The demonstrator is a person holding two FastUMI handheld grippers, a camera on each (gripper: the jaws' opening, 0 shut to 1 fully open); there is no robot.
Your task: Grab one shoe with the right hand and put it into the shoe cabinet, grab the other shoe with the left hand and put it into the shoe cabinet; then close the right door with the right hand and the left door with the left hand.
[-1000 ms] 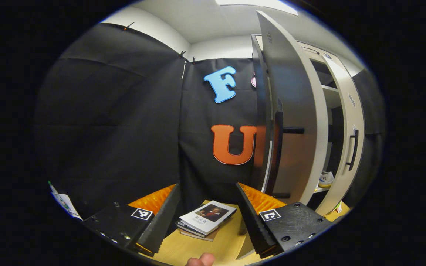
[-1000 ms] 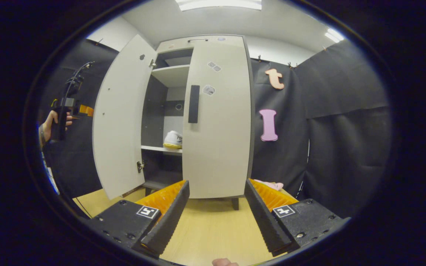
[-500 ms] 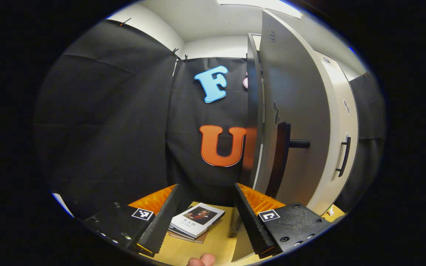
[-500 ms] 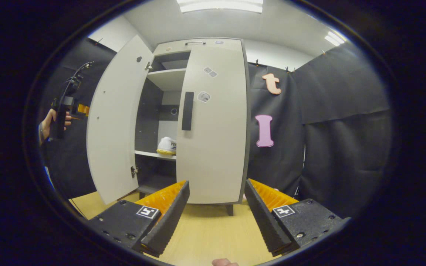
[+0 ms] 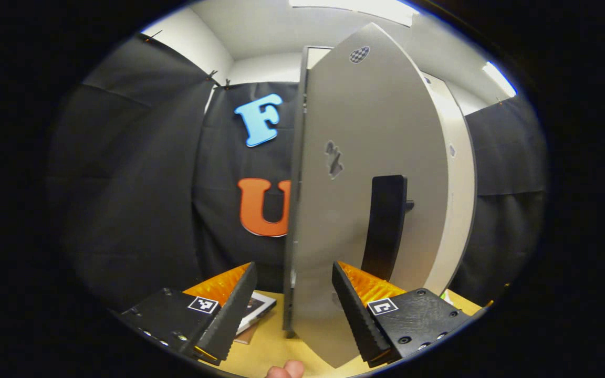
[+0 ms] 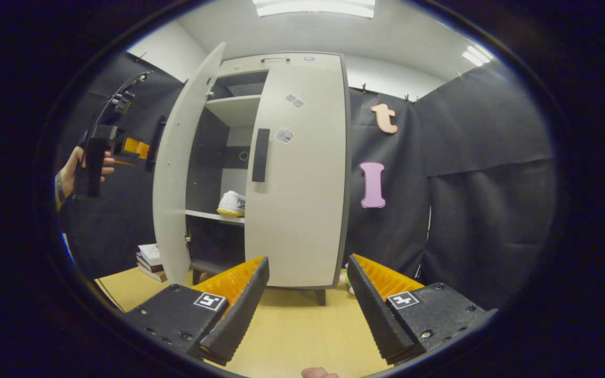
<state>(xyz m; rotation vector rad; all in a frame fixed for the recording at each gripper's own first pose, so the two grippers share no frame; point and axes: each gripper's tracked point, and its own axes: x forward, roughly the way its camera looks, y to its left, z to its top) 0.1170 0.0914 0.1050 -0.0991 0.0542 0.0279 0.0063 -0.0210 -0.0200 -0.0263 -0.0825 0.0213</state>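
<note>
Left door (image 5: 355, 173) just ahead of open left tongs (image 5: 293, 310), ajar

White shoe (image 6: 231, 204) shelved, left door (image 6: 181, 163) ajar

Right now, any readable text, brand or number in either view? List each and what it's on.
Nothing reads clearly.
shoe: dark print on its side, too small to read.
stickers on the right door: too small to read.
marks on the left door: blurred shapes, no legible words.
book: cover mostly hidden, unreadable.
</note>
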